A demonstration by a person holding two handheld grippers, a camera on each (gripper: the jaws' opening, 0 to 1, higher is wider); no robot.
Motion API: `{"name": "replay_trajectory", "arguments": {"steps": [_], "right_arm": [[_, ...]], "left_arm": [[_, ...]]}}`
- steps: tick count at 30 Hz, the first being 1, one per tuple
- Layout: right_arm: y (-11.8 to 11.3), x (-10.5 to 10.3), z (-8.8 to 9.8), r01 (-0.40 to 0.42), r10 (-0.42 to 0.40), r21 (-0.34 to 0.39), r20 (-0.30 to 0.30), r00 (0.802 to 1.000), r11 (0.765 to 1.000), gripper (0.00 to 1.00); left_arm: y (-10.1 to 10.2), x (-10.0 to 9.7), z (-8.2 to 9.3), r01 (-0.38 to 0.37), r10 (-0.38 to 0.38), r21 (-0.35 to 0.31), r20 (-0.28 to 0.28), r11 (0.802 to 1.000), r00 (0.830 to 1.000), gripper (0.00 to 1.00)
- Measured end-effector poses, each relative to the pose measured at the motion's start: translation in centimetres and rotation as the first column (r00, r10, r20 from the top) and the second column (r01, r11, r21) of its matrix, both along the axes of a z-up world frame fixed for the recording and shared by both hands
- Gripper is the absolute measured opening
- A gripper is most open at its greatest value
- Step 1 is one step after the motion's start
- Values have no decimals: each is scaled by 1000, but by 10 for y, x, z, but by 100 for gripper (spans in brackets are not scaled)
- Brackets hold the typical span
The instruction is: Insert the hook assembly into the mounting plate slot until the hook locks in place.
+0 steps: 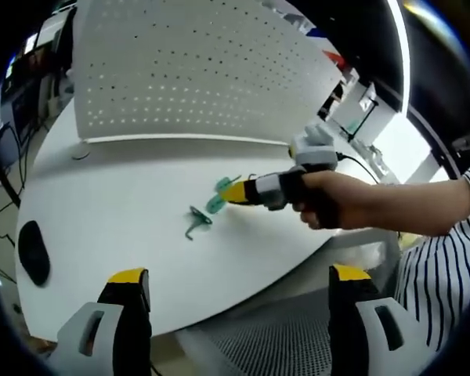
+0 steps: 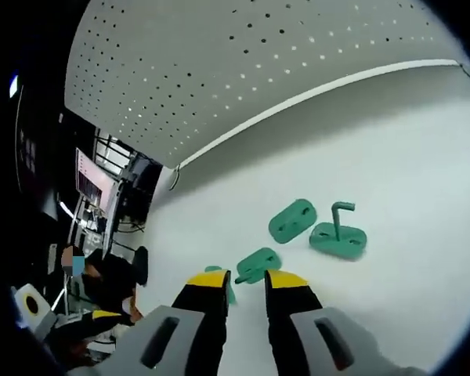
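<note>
Holding: my right hand-held gripper [image 2: 247,280] jaws nearly together, nothing clamped
Left hand-held gripper [image 1: 239,282]: jaws apart
Hook [image 2: 339,233], plate [image 2: 292,220]: on table [image 2: 423,157]

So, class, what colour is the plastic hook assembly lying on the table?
Green: the hook assembly is teal-green, seen best in the right gripper view.

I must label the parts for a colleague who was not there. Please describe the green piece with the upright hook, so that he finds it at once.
Start at the white perforated panel standing at the back of the white table. In front of it lie several green parts; the hook piece is the rightmost in the right gripper view. Unlike the flat two-holed plate beside it, a bent rod rises from its base.
</note>
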State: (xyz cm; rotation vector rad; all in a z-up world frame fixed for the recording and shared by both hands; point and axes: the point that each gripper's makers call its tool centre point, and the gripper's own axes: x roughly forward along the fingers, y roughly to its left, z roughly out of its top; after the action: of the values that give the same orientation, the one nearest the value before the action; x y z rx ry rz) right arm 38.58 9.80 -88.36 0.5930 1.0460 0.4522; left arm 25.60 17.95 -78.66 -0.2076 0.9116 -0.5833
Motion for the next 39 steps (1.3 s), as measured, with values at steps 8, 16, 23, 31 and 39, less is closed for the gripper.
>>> {"name": "replay_trajectory", "arguments": {"steps": [8,16,23,31,39], "right_arm": [[5,2,-6,34,-34,-2,-45,998,999,12],[1,6,-12,23,-26,-69,-43,999,997,10],[-2,6,-12,2,-5,-96,-40,999,995,6],[-4,4,-11,-12,8,-109,-39,999,994,0],[-5,2,-8,-17,13,-96,-35,999,995,0]], "left_arm": [[-9,0,-2,19,-19,-7,-9,1000,1000,96],[-10,-2,-5,23,-24,-9,-20,1000,1000,96],[-3,-2,-8,1,-1,-7,-28,1000,1000,95],[-6,-1,-7,3,-3,-9,-27,1000,1000,95],[-7,-3,-8,6,-7,-3,-29,1000,1000,95]]}}
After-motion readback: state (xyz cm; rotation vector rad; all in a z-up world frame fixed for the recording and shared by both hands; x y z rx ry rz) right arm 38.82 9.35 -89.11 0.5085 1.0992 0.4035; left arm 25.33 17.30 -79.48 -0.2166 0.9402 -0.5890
